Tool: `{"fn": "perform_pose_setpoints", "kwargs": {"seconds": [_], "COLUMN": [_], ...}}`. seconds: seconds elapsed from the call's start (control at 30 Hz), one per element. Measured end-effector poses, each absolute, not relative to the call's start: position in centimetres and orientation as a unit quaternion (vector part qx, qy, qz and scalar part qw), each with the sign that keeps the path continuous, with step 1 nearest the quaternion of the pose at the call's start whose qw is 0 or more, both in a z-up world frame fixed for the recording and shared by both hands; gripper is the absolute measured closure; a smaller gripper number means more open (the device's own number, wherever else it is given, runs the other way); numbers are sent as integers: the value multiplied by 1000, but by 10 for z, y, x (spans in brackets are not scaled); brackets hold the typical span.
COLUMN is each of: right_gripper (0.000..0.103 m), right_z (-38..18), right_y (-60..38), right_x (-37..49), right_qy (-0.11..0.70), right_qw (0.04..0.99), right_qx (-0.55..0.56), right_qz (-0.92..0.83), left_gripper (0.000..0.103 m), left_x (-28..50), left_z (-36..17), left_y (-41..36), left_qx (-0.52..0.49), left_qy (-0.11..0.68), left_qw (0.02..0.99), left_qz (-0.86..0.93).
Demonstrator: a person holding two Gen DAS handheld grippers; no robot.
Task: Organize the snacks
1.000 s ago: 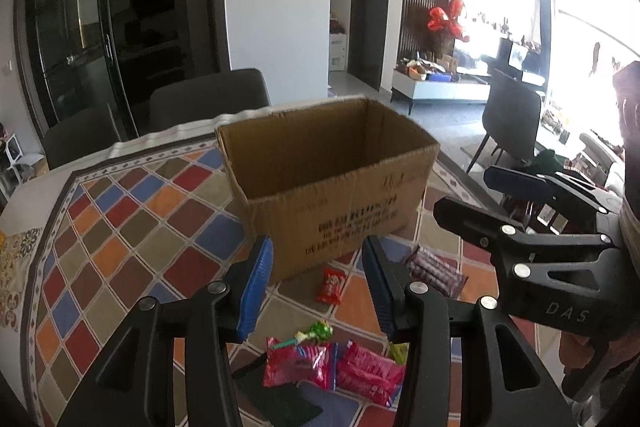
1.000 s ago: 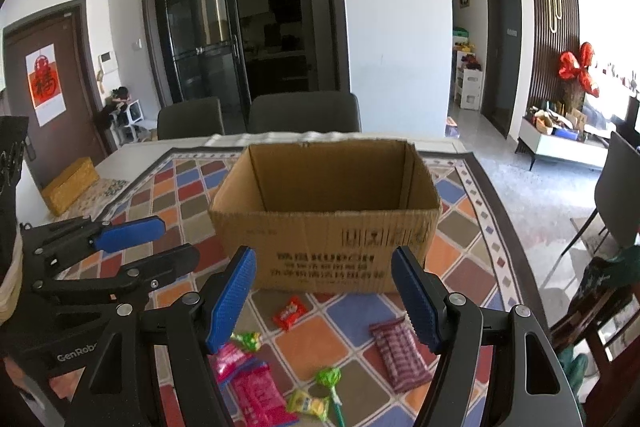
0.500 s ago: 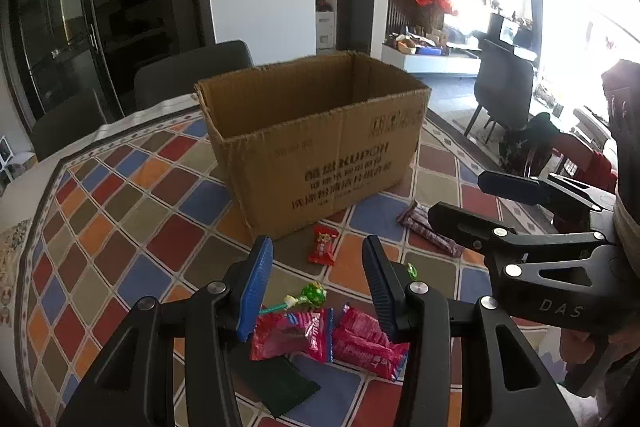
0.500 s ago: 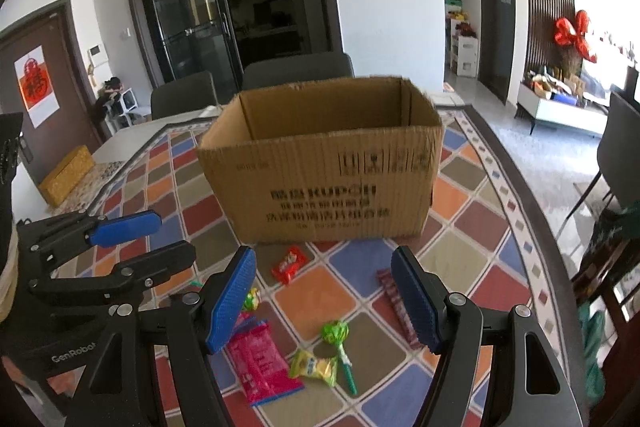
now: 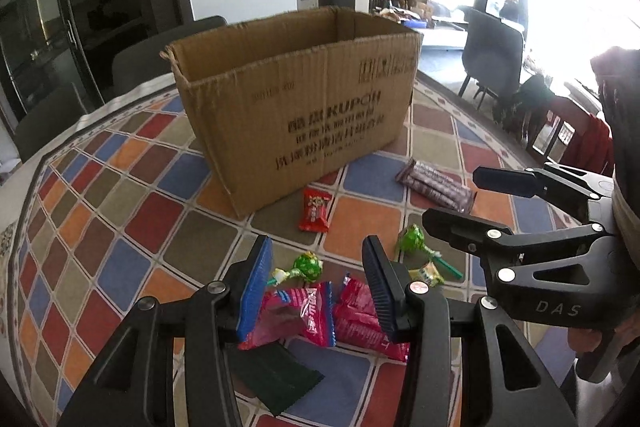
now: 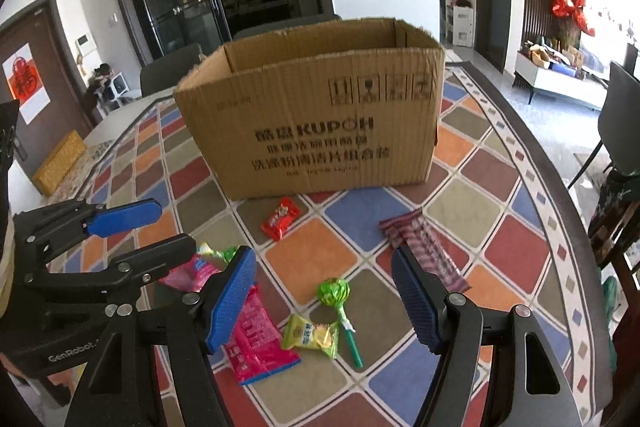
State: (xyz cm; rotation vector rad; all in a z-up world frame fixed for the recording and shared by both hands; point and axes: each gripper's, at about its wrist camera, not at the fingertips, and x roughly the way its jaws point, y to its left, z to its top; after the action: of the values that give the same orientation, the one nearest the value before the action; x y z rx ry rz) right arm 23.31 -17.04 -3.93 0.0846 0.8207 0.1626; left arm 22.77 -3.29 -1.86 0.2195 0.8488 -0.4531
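An open cardboard box (image 5: 296, 99) (image 6: 320, 115) stands on the patterned tablecloth. In front of it lie loose snacks: a small red packet (image 5: 315, 214) (image 6: 281, 218), a purple striped bar (image 5: 436, 183) (image 6: 424, 247), green lollipops (image 5: 308, 267) (image 6: 334, 293), a yellow-green candy (image 6: 310, 335) and pink packets (image 5: 312, 315) (image 6: 256, 343). My left gripper (image 5: 318, 285) hovers open above the pink packets, holding nothing. My right gripper (image 6: 326, 301) hangs open over the lollipop and the yellow-green candy, empty. Each gripper shows in the other's view at the side.
A dark green flat piece (image 5: 280, 379) lies near the pink packets. Dark chairs (image 5: 168, 47) stand behind the table. The table's rounded edge (image 6: 560, 187) runs at the right, with a chair (image 6: 620, 99) beyond it. A yellow box (image 6: 60, 167) sits at far left.
Both grippers have come down toward the snacks, so box and snacks look larger and closer. Neither gripper's opening has changed and nothing was picked up.
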Motion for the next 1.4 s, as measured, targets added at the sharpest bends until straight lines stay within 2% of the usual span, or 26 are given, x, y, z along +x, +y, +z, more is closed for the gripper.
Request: {"fn": "perform_pose_setpoints", "kwargs": {"seconds": [0.77,1.0,1.27,1.4], "right_gripper": [33,40,50,55], "right_z": [-90,-99,-104,-105], "right_y": [-165,-165,-166,-165], "right_x": [248,254,259,261], "right_qy": [470,483,488,490], "right_qw": [878,870,866,865], "right_qx": [54,66,70,70], "right_qz": [74,77,79,82], "left_gripper": [58,58,67,77], "left_x": [261,272,277,278], "left_z": [-68,-77,-89,-89], "left_y": [-48,-54,-56,-55], "left_qx": [163,180,182,177], "left_qy": [474,483,493,496], "left_qw": [823,815,810,809], "left_qz": [-268,-266,-260,-261]}}
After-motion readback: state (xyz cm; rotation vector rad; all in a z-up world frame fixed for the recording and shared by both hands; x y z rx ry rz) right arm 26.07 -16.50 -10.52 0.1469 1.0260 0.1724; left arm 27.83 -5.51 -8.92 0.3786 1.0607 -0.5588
